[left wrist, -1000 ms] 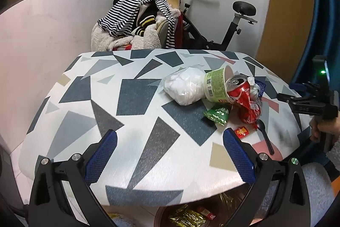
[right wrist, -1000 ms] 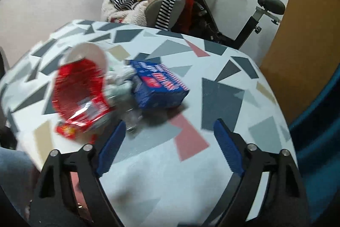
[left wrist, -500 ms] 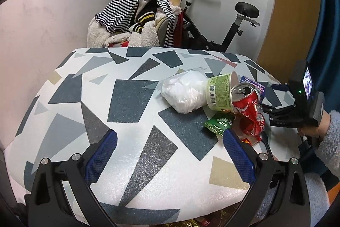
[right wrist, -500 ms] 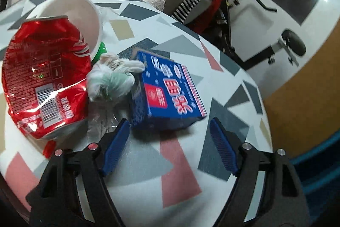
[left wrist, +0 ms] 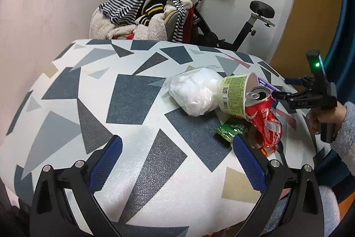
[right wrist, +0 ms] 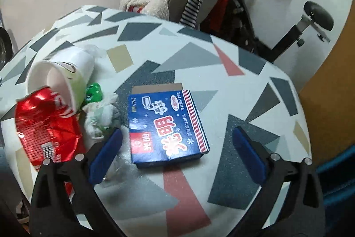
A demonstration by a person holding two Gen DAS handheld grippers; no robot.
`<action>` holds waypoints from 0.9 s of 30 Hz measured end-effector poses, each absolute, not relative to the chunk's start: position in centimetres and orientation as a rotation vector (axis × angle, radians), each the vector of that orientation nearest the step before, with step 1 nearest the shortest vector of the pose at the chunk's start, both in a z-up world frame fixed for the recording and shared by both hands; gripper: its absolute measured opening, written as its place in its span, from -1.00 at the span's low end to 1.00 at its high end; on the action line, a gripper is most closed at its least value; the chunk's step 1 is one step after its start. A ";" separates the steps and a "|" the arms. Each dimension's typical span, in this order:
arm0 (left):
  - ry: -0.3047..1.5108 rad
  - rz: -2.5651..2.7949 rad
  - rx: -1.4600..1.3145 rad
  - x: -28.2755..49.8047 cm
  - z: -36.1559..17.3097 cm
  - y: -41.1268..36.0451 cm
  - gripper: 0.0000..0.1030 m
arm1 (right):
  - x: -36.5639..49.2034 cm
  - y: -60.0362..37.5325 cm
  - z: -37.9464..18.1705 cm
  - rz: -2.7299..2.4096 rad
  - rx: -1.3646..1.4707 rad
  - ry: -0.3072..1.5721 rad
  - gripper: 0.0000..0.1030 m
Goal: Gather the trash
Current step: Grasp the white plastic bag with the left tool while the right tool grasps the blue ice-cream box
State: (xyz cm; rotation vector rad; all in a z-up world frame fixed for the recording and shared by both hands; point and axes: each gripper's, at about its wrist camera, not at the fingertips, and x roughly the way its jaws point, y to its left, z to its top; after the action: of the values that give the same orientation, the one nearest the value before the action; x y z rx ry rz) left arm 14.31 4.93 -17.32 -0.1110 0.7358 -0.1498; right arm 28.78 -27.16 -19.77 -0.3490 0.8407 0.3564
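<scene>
Surface (left wrist: pixel 137 90), patterned with grey, navy and tan polygons, fills both views; beyond its far edge stand a chair heaped with clothes (left wrist: pixel 142 14) and an exercise bike (left wrist: pixel 244 30). Trash is clustered at the right of the surface in the left wrist view. White bag (left wrist: pixel 195 90) lies farthest left, touching a tipped green cup (left wrist: pixel 235 94). Crushed red can (left wrist: pixel 266 119) leans at the cup's mouth. Blue box (right wrist: pixel 166 126) lies flat, right of the can in the right wrist view, between the spread fingers (right wrist: pixel 104 152) of the right gripper (right wrist: pixel 175 152), untouched. A crumpled white wad (right wrist: pixel 102 117) sits between can and box. Green wrapper (left wrist: pixel 233 129) lies near the can. Left gripper (left wrist: pixel 175 161) hovers released over bare surface, grasping nothing.
</scene>
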 end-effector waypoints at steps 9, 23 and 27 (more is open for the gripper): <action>0.762 -0.163 -0.179 16.4 -17.8 5.2 0.89 | 31.6 -26.3 -22.6 0.352 -0.339 0.926 0.89; 0.889 -0.184 -0.716 25.5 -21.1 7.8 0.71 | 28.9 -28.7 -19.6 0.290 -0.123 0.837 0.57; 0.923 -0.187 -0.866 27.6 -22.8 7.9 0.56 | 27.4 -28.9 -19.1 0.297 -0.105 0.818 0.57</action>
State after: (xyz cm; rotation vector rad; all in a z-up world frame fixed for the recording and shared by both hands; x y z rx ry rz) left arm 27.64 7.89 -22.79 -0.8659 0.9226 -0.1869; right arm 27.45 -28.92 -19.12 -0.1054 0.8179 0.2974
